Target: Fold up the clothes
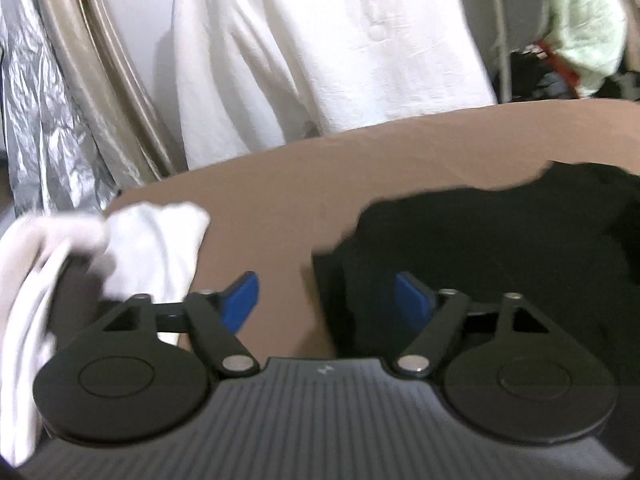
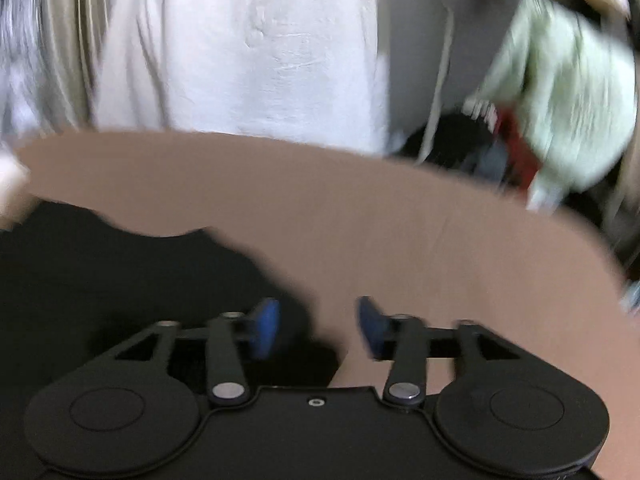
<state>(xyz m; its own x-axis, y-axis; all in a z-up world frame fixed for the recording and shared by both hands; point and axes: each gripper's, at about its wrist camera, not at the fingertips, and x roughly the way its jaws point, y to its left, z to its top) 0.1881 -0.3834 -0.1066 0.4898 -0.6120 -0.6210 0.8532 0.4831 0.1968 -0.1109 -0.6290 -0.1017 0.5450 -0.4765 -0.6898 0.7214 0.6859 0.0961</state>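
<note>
Your black garment (image 1: 500, 248) lies crumpled on the brown surface (image 1: 280, 184), toward the right side in the left wrist view and toward the left in the right wrist view (image 2: 120, 264). A white garment (image 1: 152, 248) sits bunched at the left edge of that surface, well apart from the black one, with bare brown between them.

Your left hand-held gripper (image 1: 326, 304) hovers low with its blue pads spread wide; the right pad sits over the edge of the black cloth, the left over bare surface beside the white garment, and nothing lies between them. Your right hand-held gripper (image 2: 318, 328) is also spread apart and holds nothing; its left pad is over the black cloth's edge, its right over bare surface (image 2: 360, 200).

Beyond the far edge hang a white shirt (image 1: 320, 48), a beige satin fabric (image 1: 100, 80), a silver crinkled sheet (image 1: 36, 100) and a pale green cloth (image 1: 588, 28). The right view is blurred.
</note>
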